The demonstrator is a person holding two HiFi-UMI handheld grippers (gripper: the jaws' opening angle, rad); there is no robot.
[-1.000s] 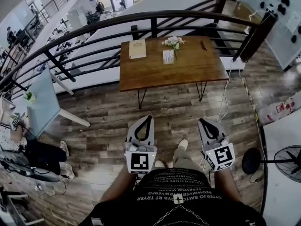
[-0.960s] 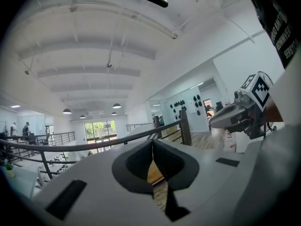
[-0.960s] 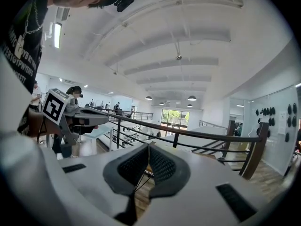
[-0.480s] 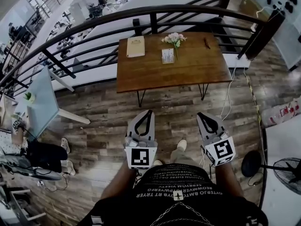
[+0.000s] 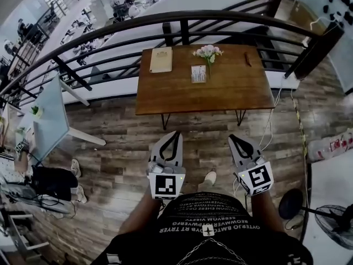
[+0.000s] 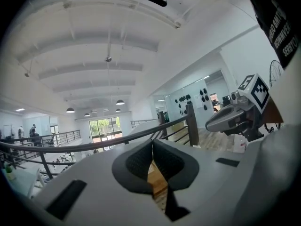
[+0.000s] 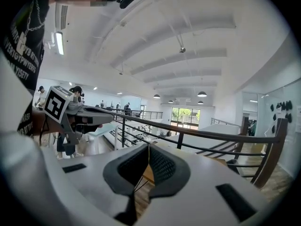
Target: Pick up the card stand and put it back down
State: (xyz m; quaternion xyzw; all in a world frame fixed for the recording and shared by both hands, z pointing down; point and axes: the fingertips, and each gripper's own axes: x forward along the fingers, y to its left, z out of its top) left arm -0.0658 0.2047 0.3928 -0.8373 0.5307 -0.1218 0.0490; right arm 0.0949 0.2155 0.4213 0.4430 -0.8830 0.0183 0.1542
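Card stand [image 5: 198, 73] sits on table [image 5: 234, 90] beside flowers [image 5: 208, 52].

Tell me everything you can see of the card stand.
The card stand is a small pale rectangle with faint print too small to read; its material is unclear from here. It sits on the brown wooden table, near its middle. In the head view it is just left of the pink flowers and right of a tan book. Whether it touches the flower stem cannot be told. Nothing grips it.
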